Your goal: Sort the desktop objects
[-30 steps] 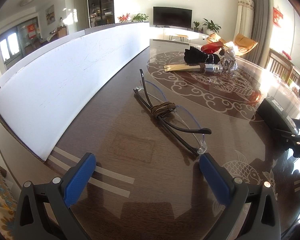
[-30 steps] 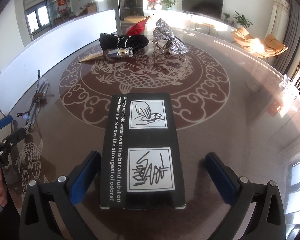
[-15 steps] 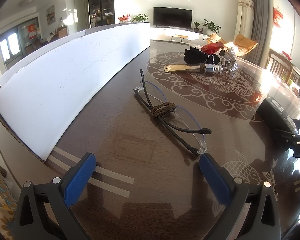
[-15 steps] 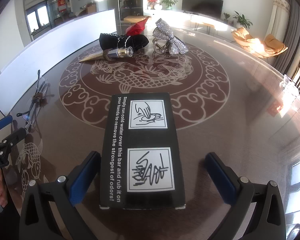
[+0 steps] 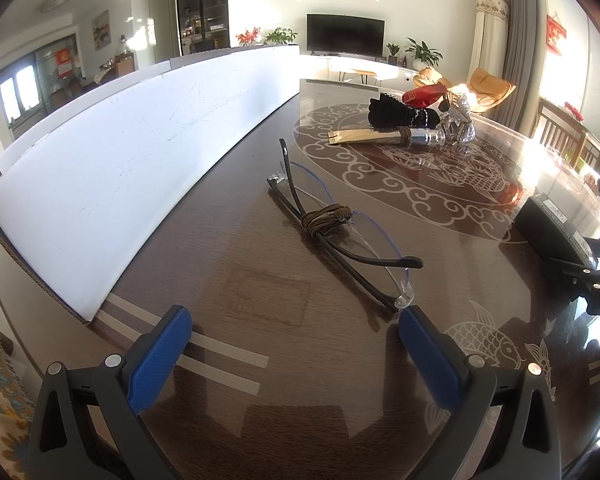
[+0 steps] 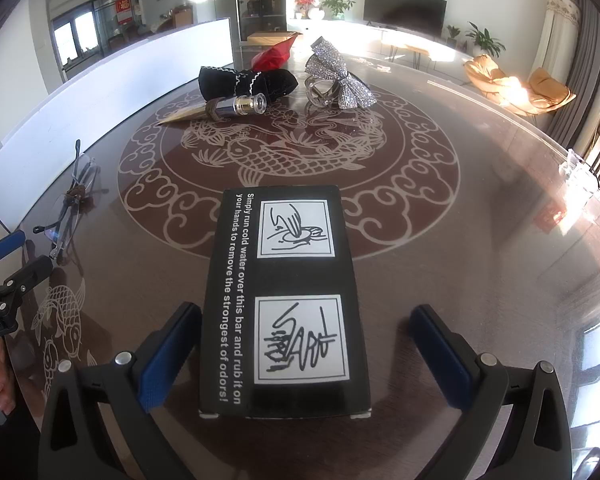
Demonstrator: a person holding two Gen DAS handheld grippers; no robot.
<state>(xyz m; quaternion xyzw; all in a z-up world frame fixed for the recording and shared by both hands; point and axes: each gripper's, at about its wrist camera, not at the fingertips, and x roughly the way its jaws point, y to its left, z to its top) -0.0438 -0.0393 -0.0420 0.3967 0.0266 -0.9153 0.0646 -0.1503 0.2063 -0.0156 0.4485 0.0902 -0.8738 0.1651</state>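
1. The right gripper (image 6: 304, 344) is spread wide and holds nothing. Its blue fingers (image 6: 168, 356) flank the near end of the black box (image 6: 286, 300); the left pad lies just beside the box's long edge, the right pad stands apart from it.
2. The black box lies flat on the glass-topped table (image 6: 480, 264), at 12 o'clock from the right gripper. Its long axis runs 6 to 12 o'clock, in line with the fingers, so closing would bear on its two long sides.
3. The left gripper (image 5: 294, 338) is also spread and empty. The folded glasses (image 5: 332, 224), bound at the middle with brown cord, lie at 12 to 1 o'clock from it, with the long axis running 11 to 5 o'clock. The near lens corner sits just beside the right pad.
4. Judgement: the right gripper is nearer to a grasp; the left would need to turn to square up with the glasses.
5. Farther out, at 12 o'clock in the right view, a black pouch (image 6: 246, 82), a red item (image 6: 274, 56), a small bottle (image 6: 236, 106) and a glittery bow (image 6: 336, 74) form a cluster.
6. A white board (image 5: 132, 160) stands along the table at 10 o'clock.
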